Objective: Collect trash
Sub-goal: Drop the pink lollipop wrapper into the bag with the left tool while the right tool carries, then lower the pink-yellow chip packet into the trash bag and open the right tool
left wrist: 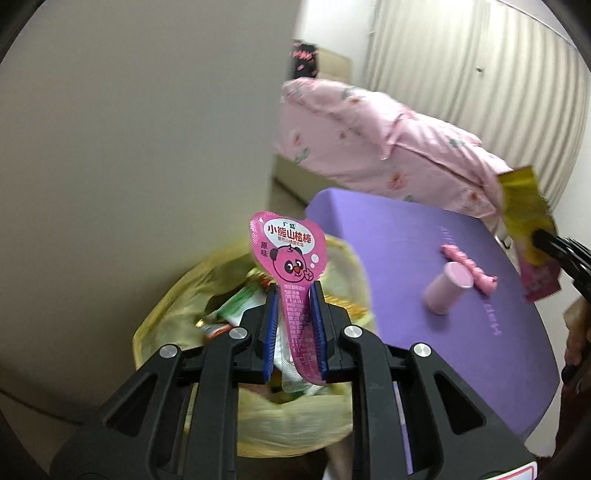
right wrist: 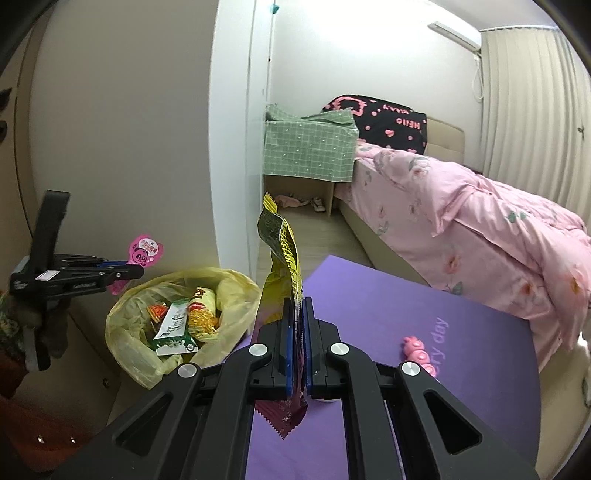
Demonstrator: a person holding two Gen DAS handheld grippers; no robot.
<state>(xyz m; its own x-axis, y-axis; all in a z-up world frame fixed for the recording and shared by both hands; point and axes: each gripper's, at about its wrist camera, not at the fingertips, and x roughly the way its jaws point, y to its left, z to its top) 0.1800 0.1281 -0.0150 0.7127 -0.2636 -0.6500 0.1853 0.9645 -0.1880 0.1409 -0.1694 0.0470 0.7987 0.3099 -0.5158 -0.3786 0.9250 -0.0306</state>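
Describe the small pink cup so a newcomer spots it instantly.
Find the purple mat beside the bed. On it lies the pink cup, tipped on its side next to a bumpy pink toy. Unlike the toy, the cup is smooth and cylindrical.

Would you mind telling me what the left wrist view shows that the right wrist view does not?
Only the left wrist view shows the pink cup lying on its side on the purple mat.

Only the right wrist view shows the green checked cloth over a box by the bed, and the air conditioner on the wall.

Both show the yellow trash bag, the left claw shut on the pink bear wrapper, the right claw shut on the yellow wrapper, the pink toy and the pink quilt.
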